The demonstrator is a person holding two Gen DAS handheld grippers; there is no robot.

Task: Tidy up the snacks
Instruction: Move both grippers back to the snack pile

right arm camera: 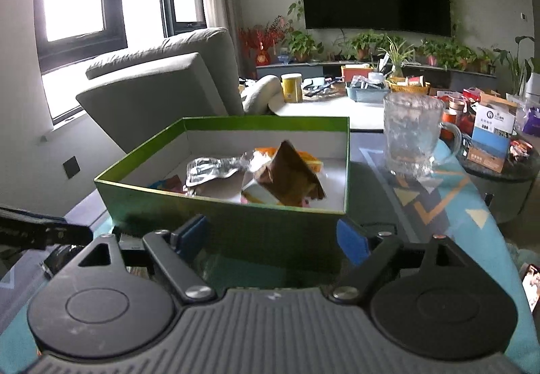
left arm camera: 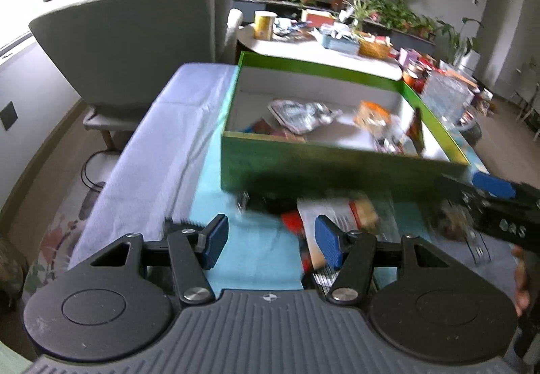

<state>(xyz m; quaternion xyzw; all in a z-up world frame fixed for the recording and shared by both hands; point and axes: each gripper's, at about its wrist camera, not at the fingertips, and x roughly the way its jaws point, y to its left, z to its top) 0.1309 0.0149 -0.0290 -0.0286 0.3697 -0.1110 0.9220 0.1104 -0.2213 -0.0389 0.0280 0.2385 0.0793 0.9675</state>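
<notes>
An open green box [left arm camera: 287,158] stands on the teal tablecloth. Inside lie a silver foil packet [left arm camera: 300,114], an orange packet [left arm camera: 371,112] and a brown packet [right arm camera: 287,178]. Loose snacks rest on the cloth just in front of the box: a white-and-orange packet [left arm camera: 337,215] and a dark one [left arm camera: 266,203]. My left gripper [left arm camera: 271,239] hovers open over them with nothing between its pads. My right gripper [right arm camera: 270,235] faces the box's [right arm camera: 219,215] front wall, open and empty. It also shows at the right edge of the left wrist view as the right gripper [left arm camera: 489,202].
A glass mug [right arm camera: 411,137] stands right of the box. A white cloth [left arm camera: 152,144] covers the table's left strip. Grey armchair [left arm camera: 135,36] sits behind on the left. A cluttered round table [left arm camera: 320,50] lies beyond, and a low side table [right arm camera: 499,171] holds boxes at right.
</notes>
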